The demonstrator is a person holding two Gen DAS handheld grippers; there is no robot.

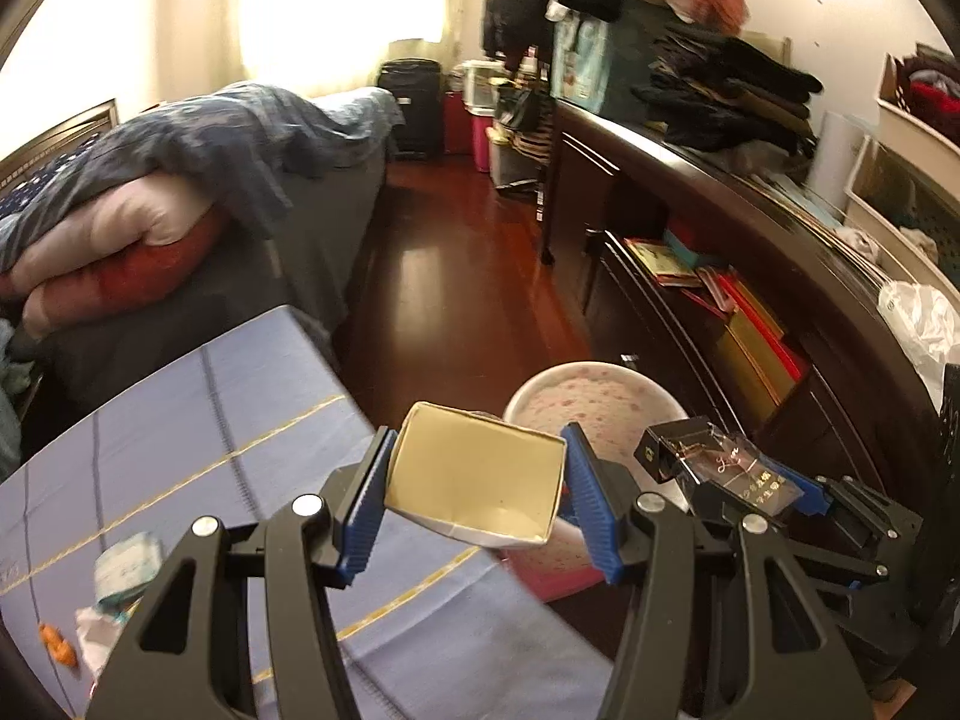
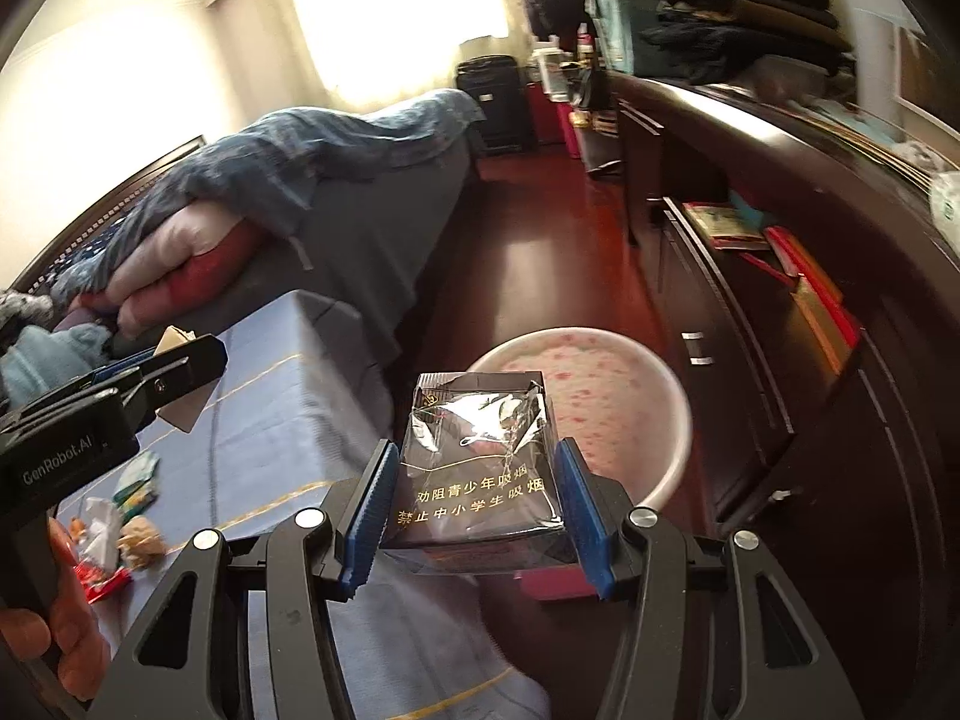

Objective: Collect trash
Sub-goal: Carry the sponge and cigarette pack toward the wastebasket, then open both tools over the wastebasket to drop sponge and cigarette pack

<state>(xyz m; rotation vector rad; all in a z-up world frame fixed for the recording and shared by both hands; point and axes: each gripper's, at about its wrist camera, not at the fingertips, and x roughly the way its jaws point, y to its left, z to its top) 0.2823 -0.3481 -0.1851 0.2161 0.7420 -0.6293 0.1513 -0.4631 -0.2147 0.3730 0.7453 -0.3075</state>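
Note:
My left gripper (image 1: 474,474) is shut on an open, empty cardboard box (image 1: 474,480), its pale inside facing the camera, held over the table's edge just short of the bin. My right gripper (image 2: 474,480) is shut on a black cigarette pack (image 2: 480,474) wrapped in crinkled cellophane with gold lettering. In the left wrist view that pack (image 1: 720,468) hangs to the right of the box. Beyond both stands a round white bin with pink spots (image 2: 600,396), also visible in the left view (image 1: 594,402). In the right wrist view my left gripper (image 2: 174,354) enters from the left.
A table with a blue cloth (image 1: 198,432) carries wrappers and scraps (image 2: 120,516). A bed with a grey quilt (image 1: 210,144) lies left. A dark cabinet with books (image 1: 720,300) runs along the right. Red wooden floor (image 1: 444,252) lies between. A hand (image 2: 66,642) grips the left tool.

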